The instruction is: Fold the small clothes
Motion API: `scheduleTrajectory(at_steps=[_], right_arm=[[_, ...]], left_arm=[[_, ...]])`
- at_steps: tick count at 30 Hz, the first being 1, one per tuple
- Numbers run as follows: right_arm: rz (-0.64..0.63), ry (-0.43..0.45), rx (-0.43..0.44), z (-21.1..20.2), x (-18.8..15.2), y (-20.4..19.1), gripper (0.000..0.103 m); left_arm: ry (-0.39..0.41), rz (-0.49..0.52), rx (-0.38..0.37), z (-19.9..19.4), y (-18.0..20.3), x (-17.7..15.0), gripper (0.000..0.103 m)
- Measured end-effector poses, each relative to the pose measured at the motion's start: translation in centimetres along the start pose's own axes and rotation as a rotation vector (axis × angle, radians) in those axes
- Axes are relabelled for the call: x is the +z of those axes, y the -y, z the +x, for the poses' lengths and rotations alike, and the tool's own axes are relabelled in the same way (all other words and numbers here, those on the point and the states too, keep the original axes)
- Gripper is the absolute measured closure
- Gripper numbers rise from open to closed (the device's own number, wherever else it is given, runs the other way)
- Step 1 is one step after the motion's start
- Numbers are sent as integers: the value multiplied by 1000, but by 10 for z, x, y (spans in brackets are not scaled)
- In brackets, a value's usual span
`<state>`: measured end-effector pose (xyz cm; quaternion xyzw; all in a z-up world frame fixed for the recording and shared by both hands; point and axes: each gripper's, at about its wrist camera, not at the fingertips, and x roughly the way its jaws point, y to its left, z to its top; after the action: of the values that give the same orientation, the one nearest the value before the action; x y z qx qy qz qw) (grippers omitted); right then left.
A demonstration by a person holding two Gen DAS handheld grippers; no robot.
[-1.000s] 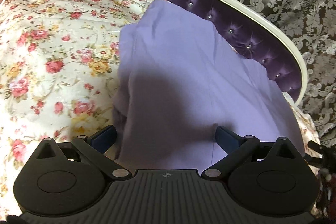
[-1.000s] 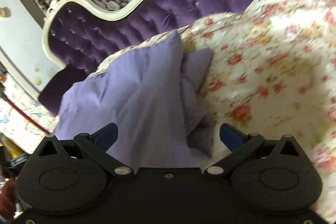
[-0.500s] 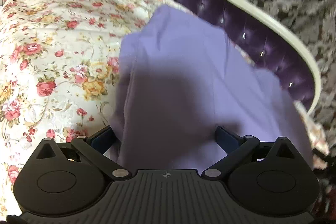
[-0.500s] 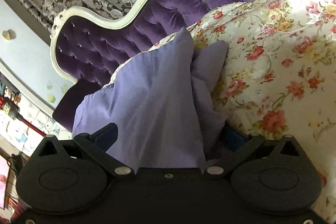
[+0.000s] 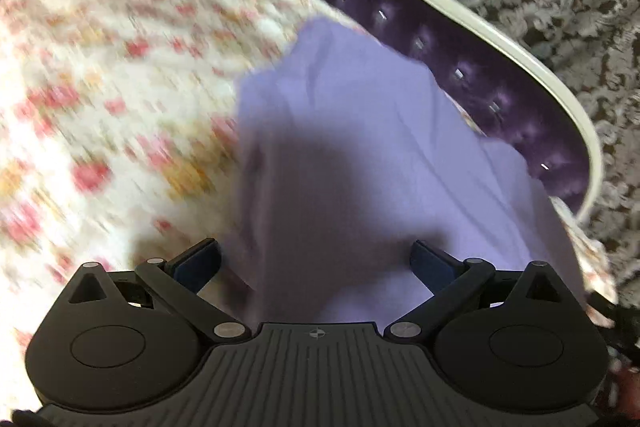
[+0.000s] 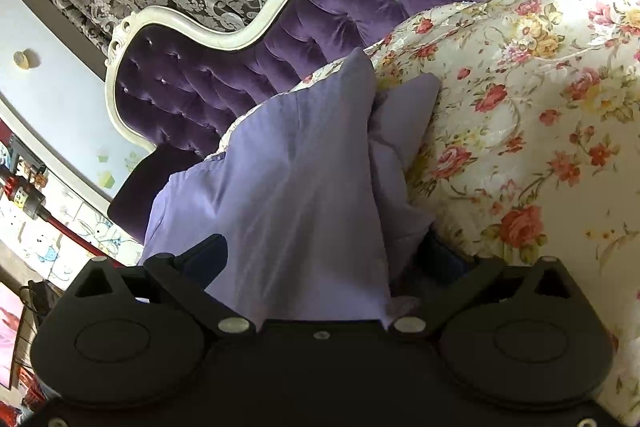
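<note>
Both jaws spread wide — left gripper [image 5: 316, 261] and right gripper [image 6: 324, 259] low over the lilac garment [image 6: 288, 187], cloth between the fingers, nothing pinched. Garment on the floral bedspread [image 6: 540, 131] near the purple headboard [image 6: 320, 27], bunched with one flap raised. Probably mid-fold — flattening and further folds left.

garment [image 6: 304, 187]: matt lilac cloth | bedspread [image 6: 540, 115]: floral woven fabric | headboard [image 6: 320, 11]: glossy tufted purple velvet
</note>
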<state>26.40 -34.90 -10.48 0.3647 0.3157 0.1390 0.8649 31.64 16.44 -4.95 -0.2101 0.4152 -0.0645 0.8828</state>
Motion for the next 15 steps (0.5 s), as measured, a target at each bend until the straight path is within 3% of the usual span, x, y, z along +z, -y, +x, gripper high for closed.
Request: scheduleTrajectory(at_steps=[1, 2, 3, 4, 5, 6, 9, 15], right_arm=[[-11, -2, -15, 0, 0, -2, 10], [-27, -5, -36, 0, -1, -4, 34], [-53, -15, -74, 1, -1, -7, 62], [-63, -20, -82, 1, -1, -9, 68], [-58, -26, -75, 1, -2, -9, 73], [-64, -28, -75, 0, -2, -12, 76], [-88, -37, -88, -3, -1, -21, 79], [-57, -57, -31, -27, -5, -27, 80]], left_arm=[[7, 17, 18, 0, 4, -2, 1], [10, 25, 38, 0, 7, -2, 2], [13, 12, 35, -1, 8, -2, 12], [19, -3, 18, -3, 7, -1, 32], [22, -12, -14, -6, 7, 0, 44], [16, -12, -39, -8, 8, 2, 55], [-1, 1, -44, -17, 12, 5, 63], [-42, 34, -87, -39, 18, -10, 65]])
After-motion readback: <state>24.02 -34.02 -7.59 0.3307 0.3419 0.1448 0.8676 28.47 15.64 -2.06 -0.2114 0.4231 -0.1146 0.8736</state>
